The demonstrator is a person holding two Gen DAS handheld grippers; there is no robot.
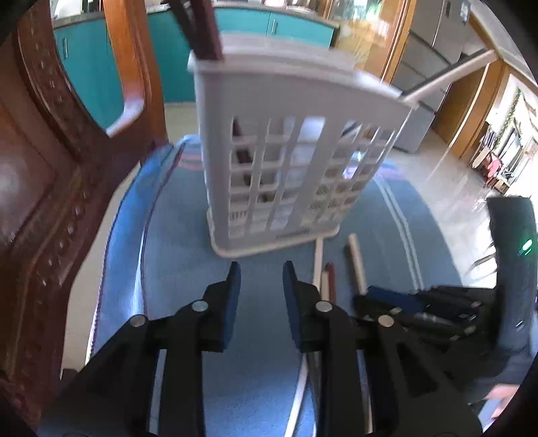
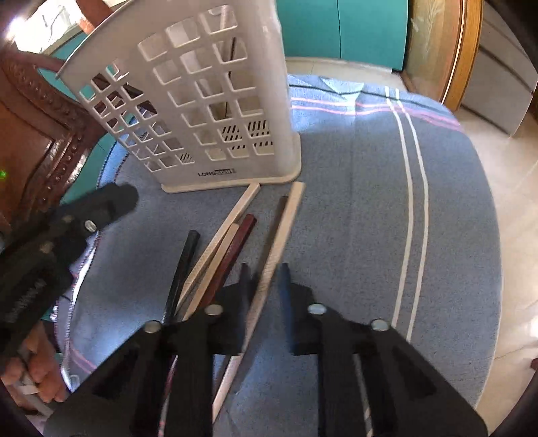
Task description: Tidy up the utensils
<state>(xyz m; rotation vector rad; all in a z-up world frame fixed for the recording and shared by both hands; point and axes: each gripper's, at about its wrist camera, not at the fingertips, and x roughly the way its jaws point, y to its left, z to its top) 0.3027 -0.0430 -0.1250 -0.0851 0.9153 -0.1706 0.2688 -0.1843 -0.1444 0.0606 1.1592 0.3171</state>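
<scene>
A white lattice utensil holder (image 1: 279,161) stands on the blue cloth; dark chopsticks (image 1: 201,30) and a pale one (image 1: 450,75) stick out of its top. It also shows in the right wrist view (image 2: 201,101). Several loose chopsticks lie in front of it: pale ones (image 2: 279,242), a dark red one (image 2: 235,248) and a black one (image 2: 183,265). My left gripper (image 1: 260,272) is open and empty, just before the holder's base. My right gripper (image 2: 264,272) is open, its jaws on either side of a pale chopstick.
A carved wooden chair (image 1: 50,151) stands close on the left. The round table's blue striped cloth (image 2: 386,201) drops off at its edge to the right. Teal cabinets (image 1: 168,67) lie behind. The left gripper shows at the left of the right wrist view (image 2: 67,222).
</scene>
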